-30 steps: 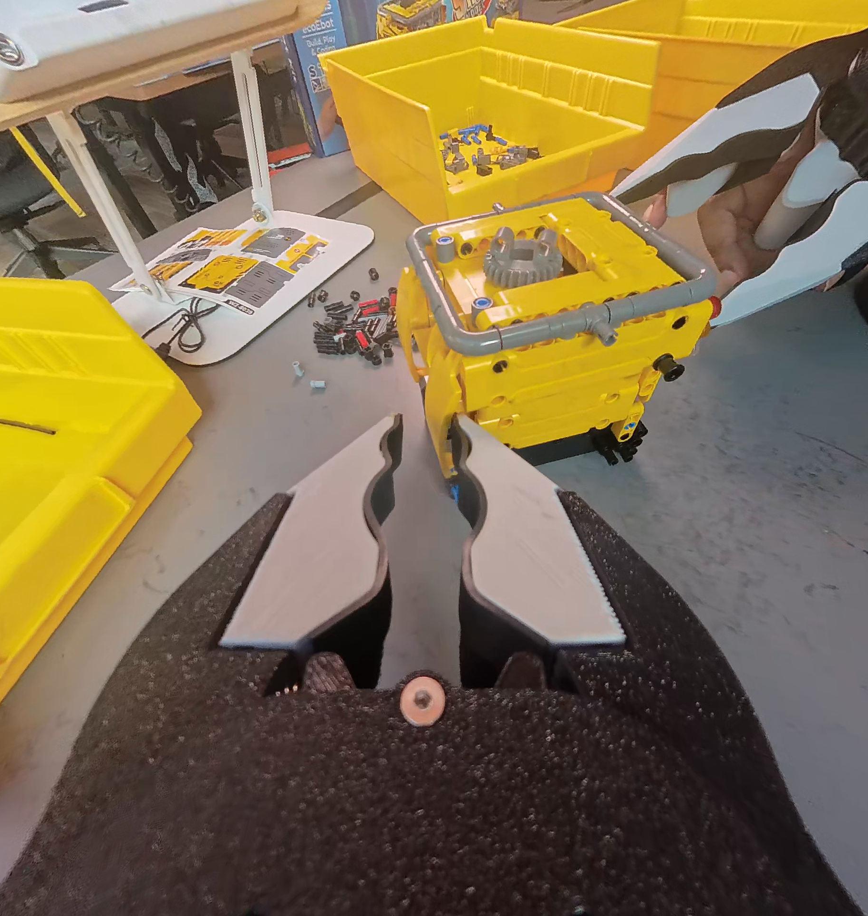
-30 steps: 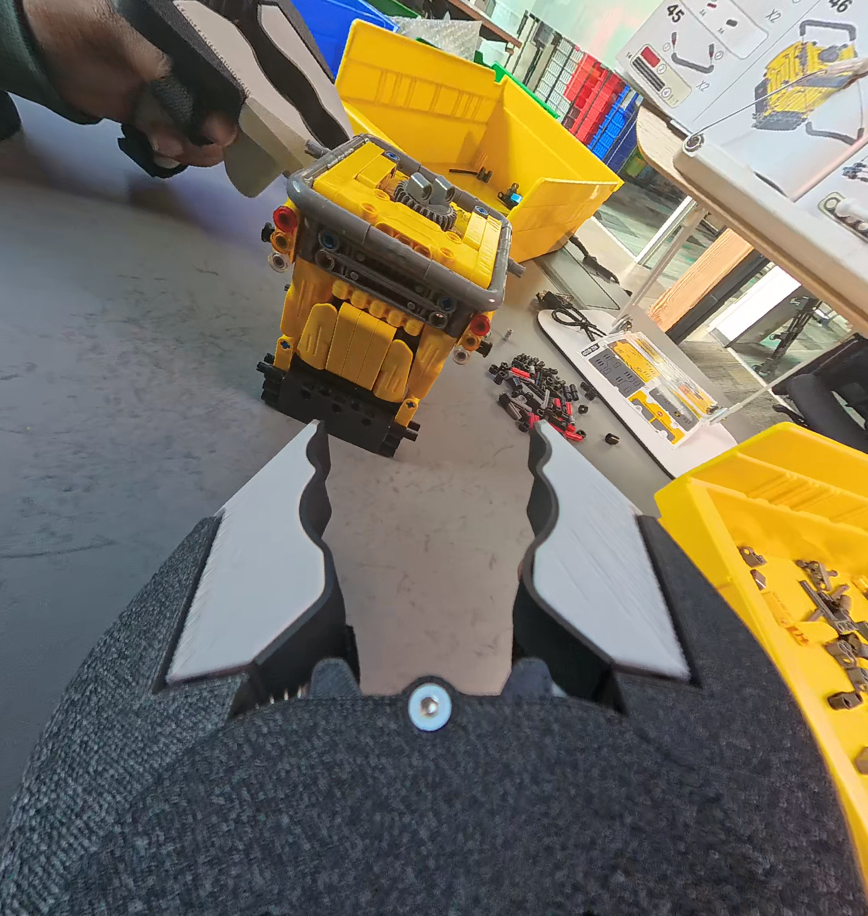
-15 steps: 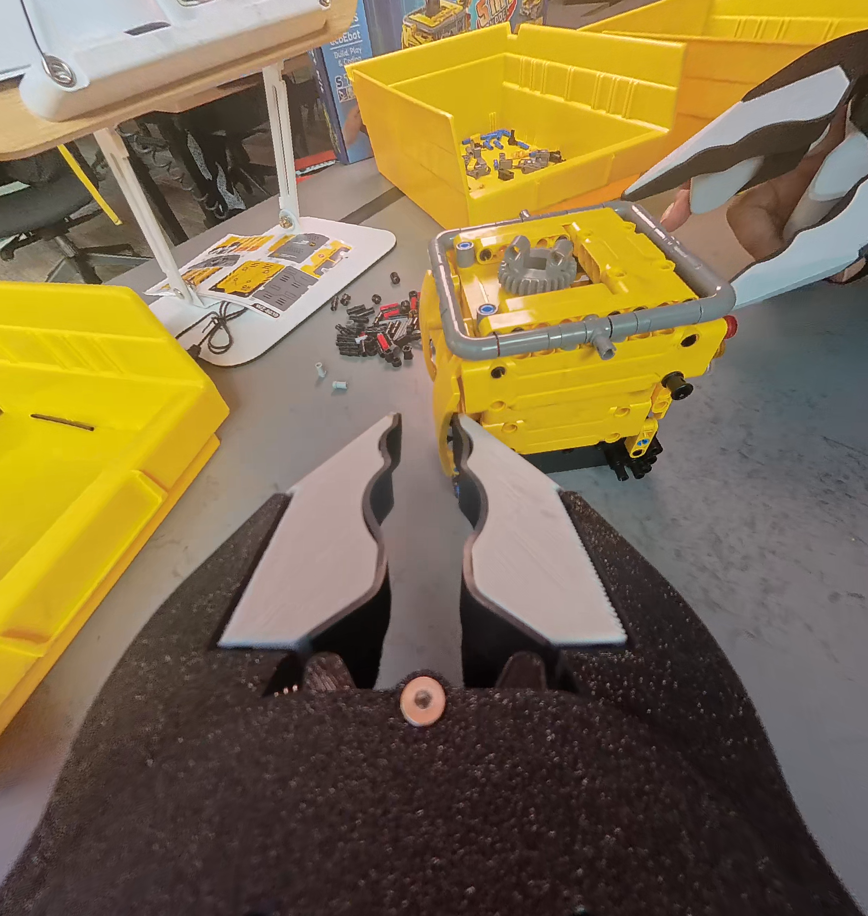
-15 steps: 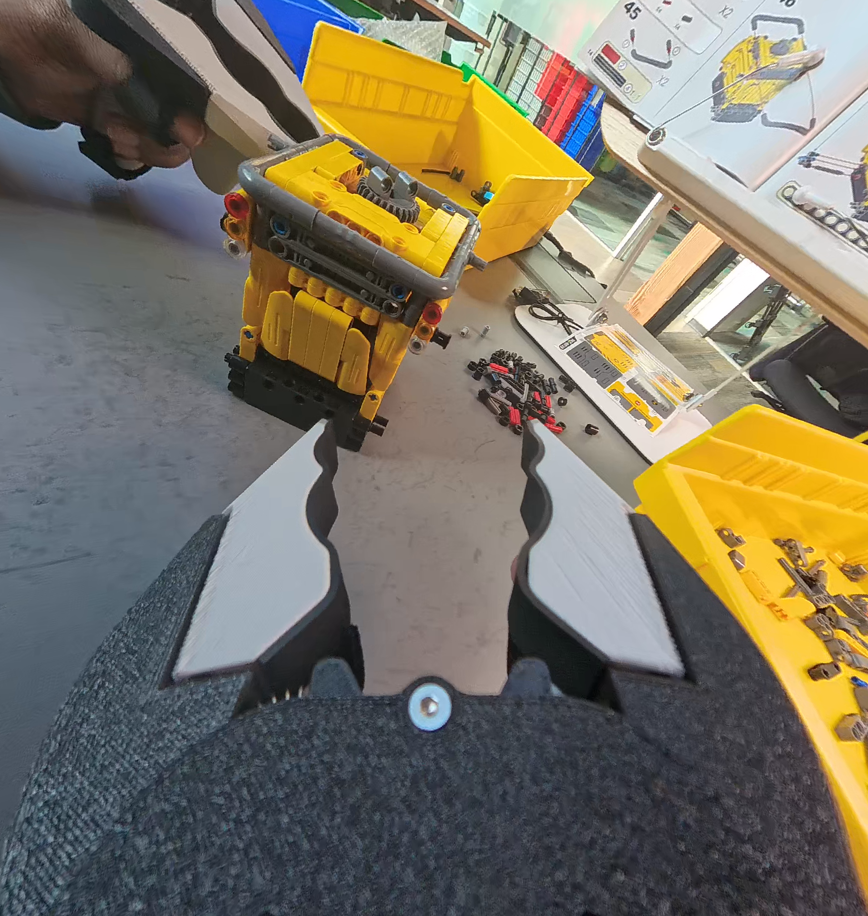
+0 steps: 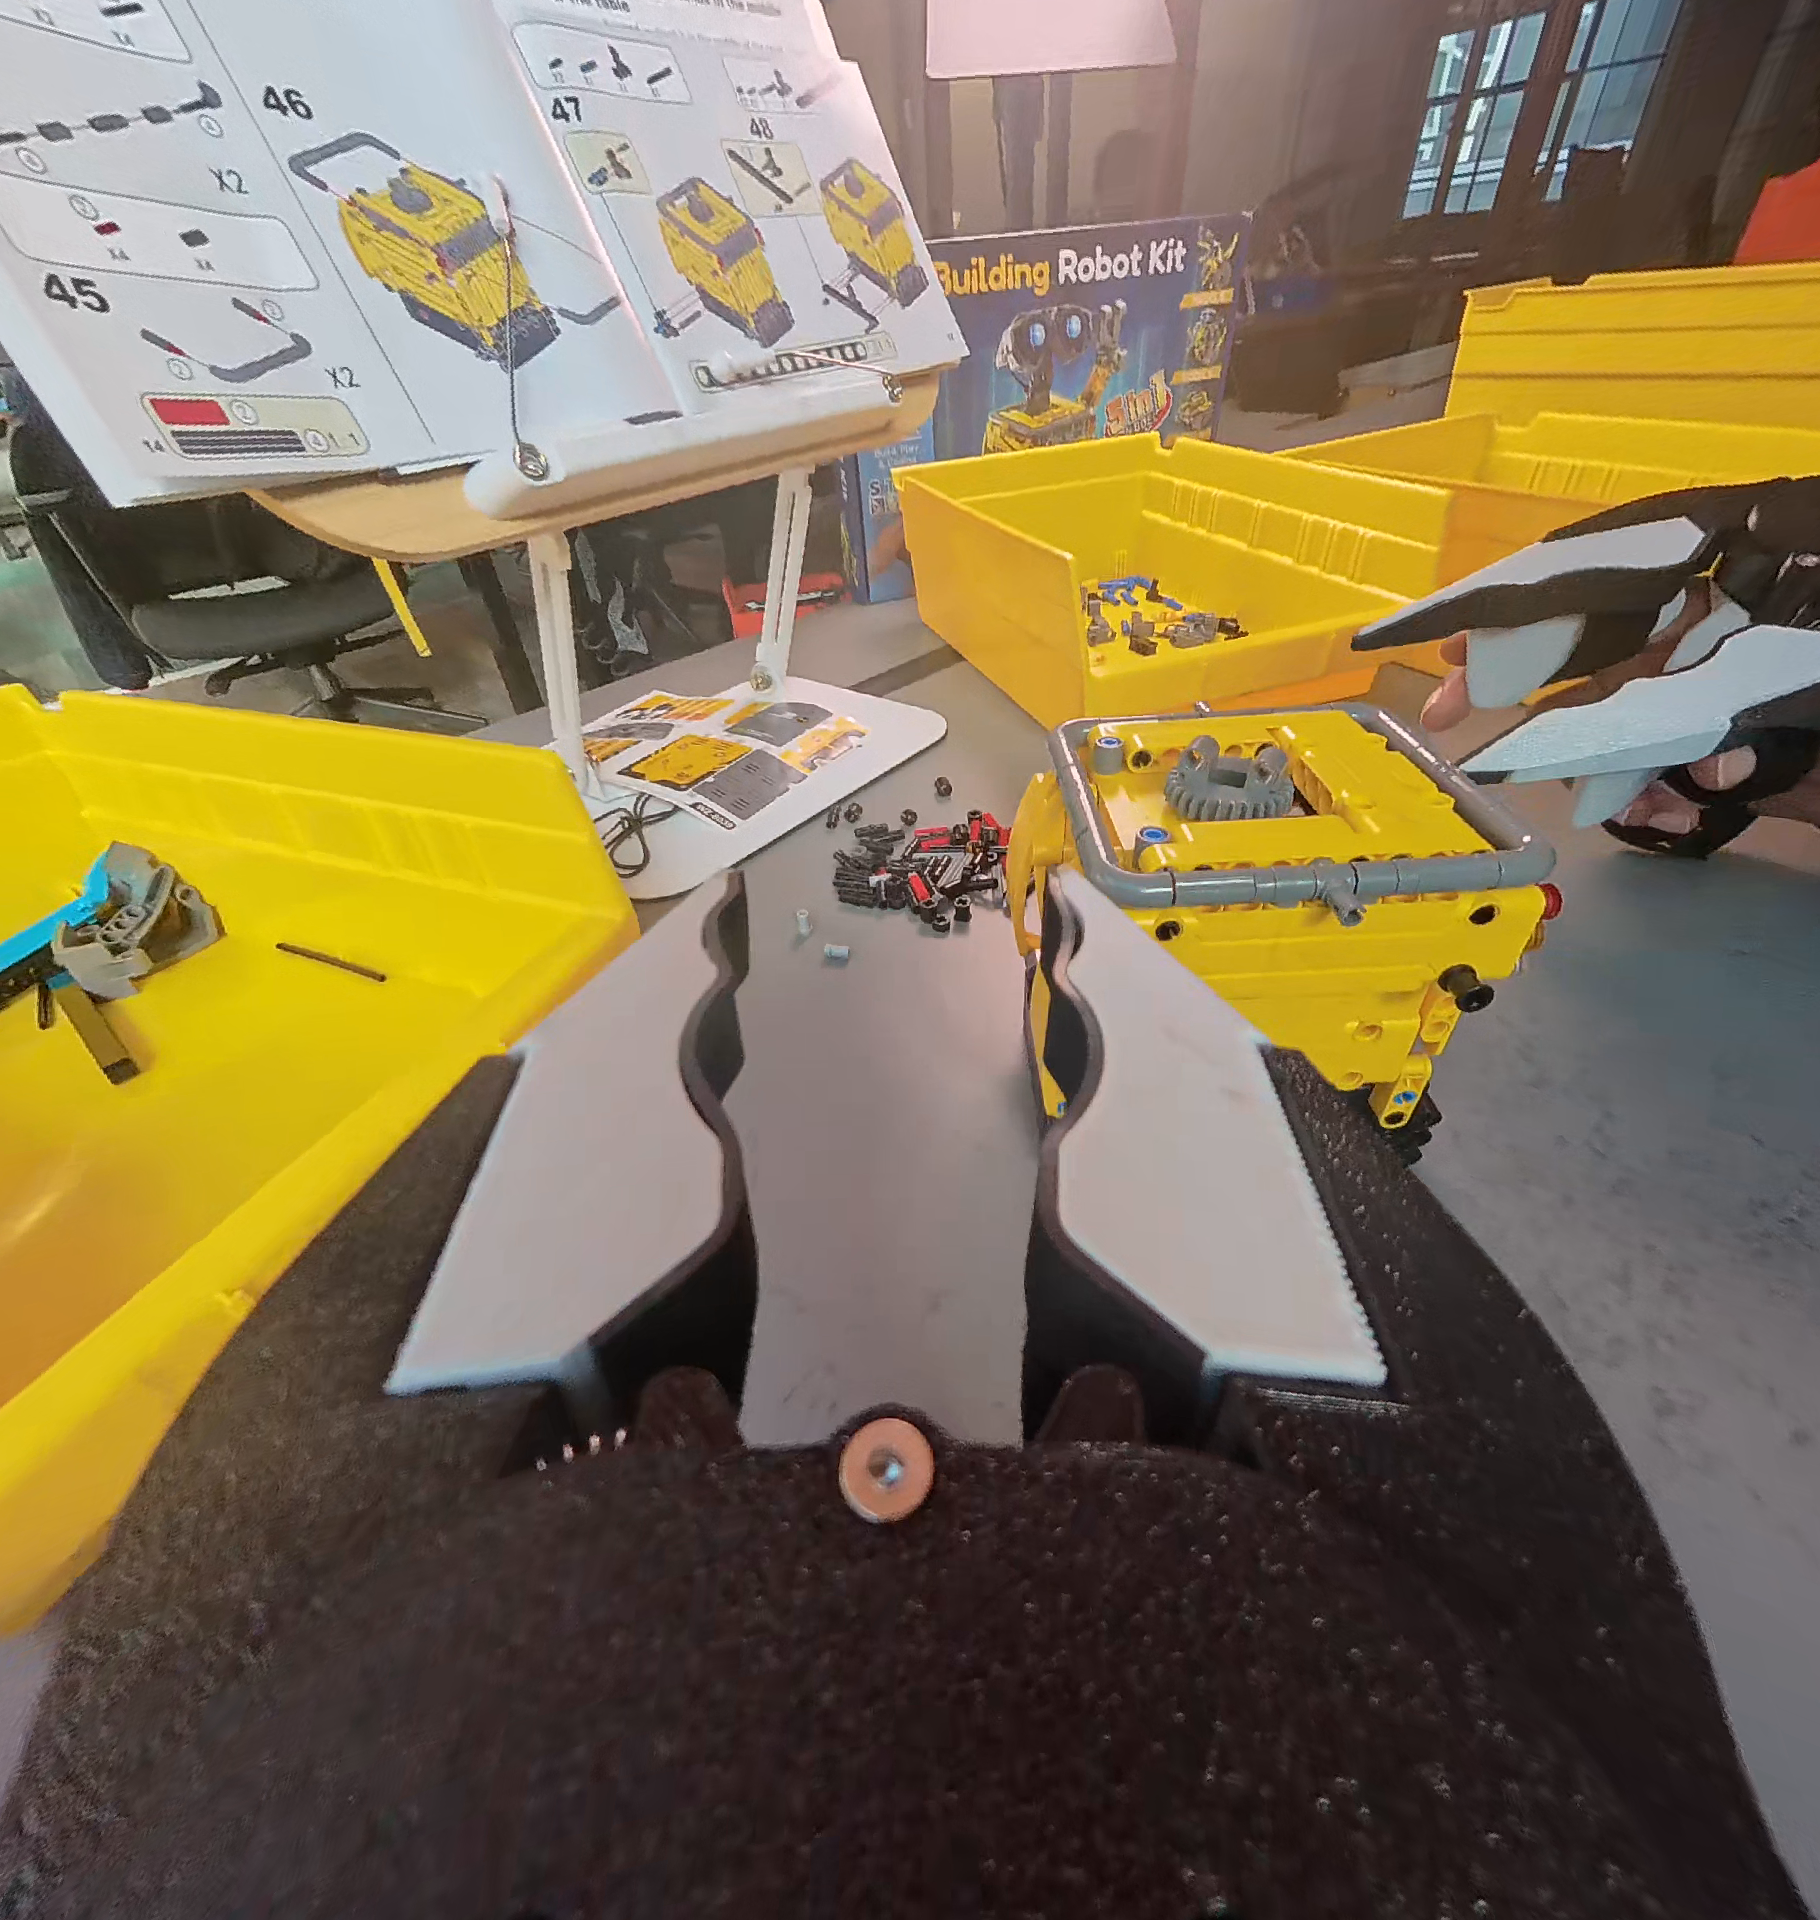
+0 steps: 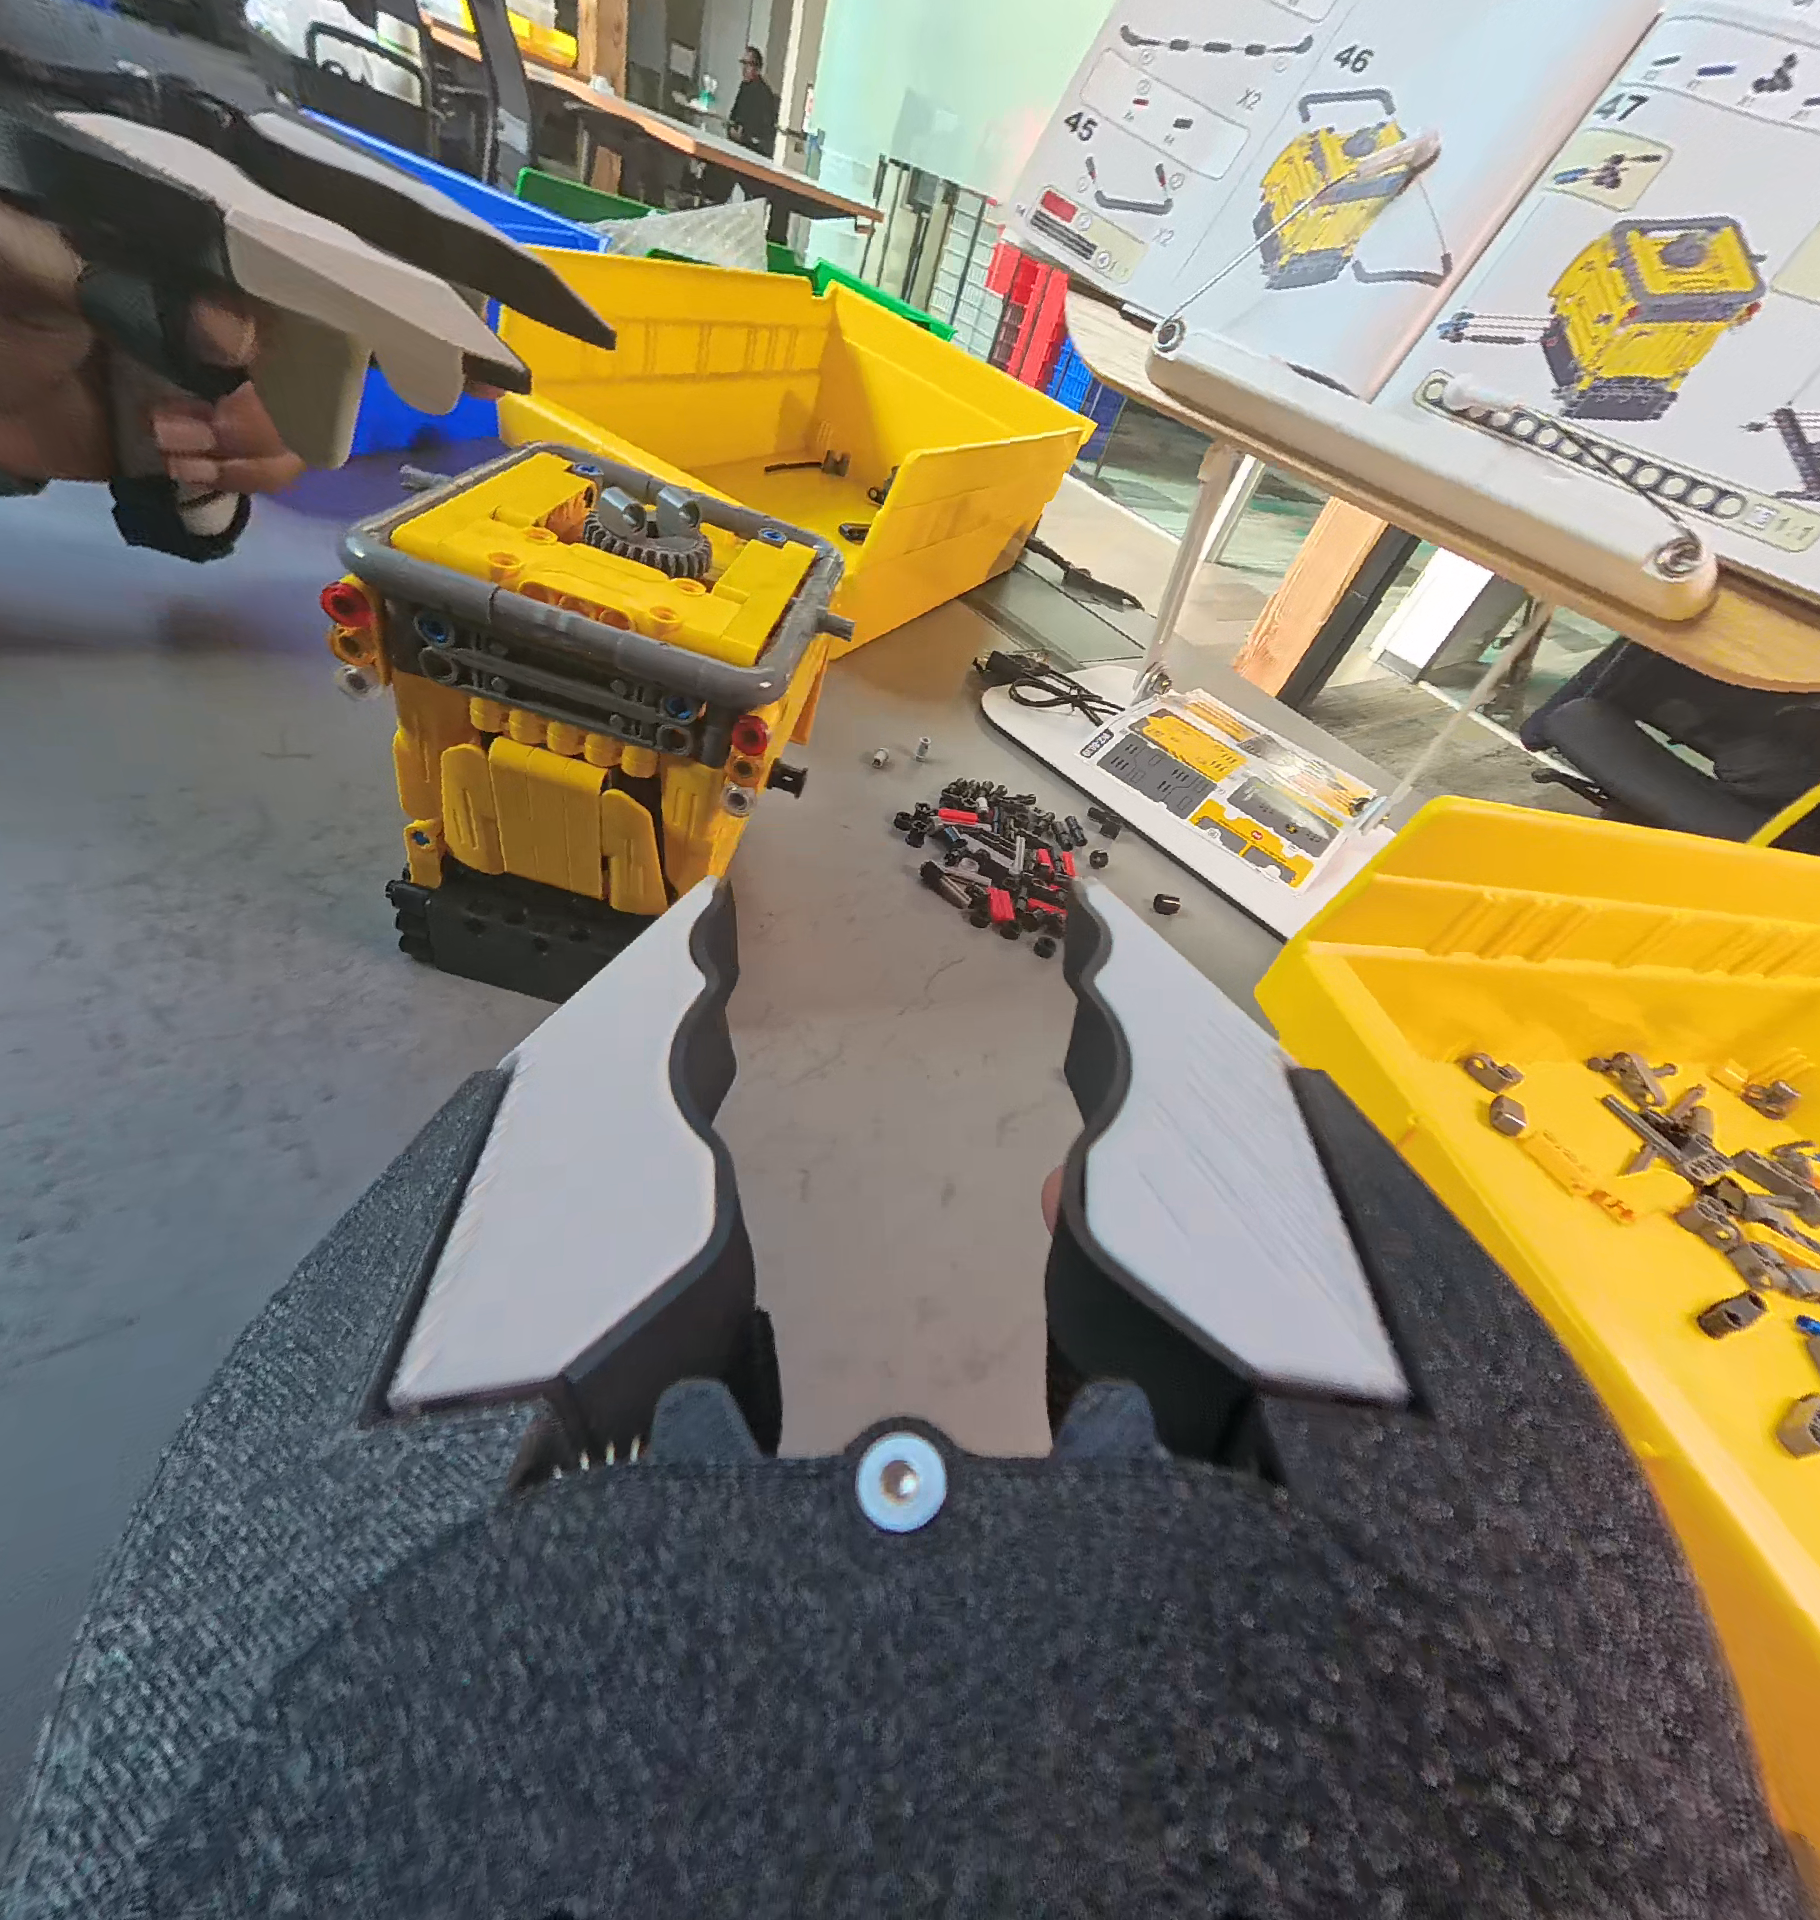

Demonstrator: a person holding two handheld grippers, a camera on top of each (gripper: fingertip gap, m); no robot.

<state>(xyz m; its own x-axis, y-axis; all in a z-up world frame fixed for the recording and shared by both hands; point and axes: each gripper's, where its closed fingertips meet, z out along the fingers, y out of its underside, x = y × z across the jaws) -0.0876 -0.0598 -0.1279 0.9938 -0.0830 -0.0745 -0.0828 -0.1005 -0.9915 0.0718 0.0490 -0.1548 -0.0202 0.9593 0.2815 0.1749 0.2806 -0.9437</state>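
A yellow brick-built model (image 5: 1290, 935) with a grey tube frame and a grey gear on top stands on the grey table; it also shows in the right wrist view (image 6: 573, 717). My left gripper (image 5: 895, 914) is open and empty, and its right finger (image 5: 1176, 1143) is close by the model's near left corner. My right gripper (image 6: 901, 925) is open and empty, low over the table between the model and a pile of small black and red pins (image 6: 999, 852). The pile also shows in the left wrist view (image 5: 916, 862). Each gripper shows in the other's view, hand-held beside the model's top: the right (image 5: 1612, 675), the left (image 6: 366, 281).
An open instruction booklet on a white stand (image 5: 418, 239) rises behind the pins. A yellow bin (image 5: 262, 790) with a grey and blue part is at left, and another yellow bin (image 5: 989, 592) with small parts is behind the model. A parts bin (image 6: 1612, 935) lies right of my right gripper.
My left gripper's jaws have opened wide from a narrow gap at the model's corner, and it has tilted up. My right gripper has swung to the right, away from the model.
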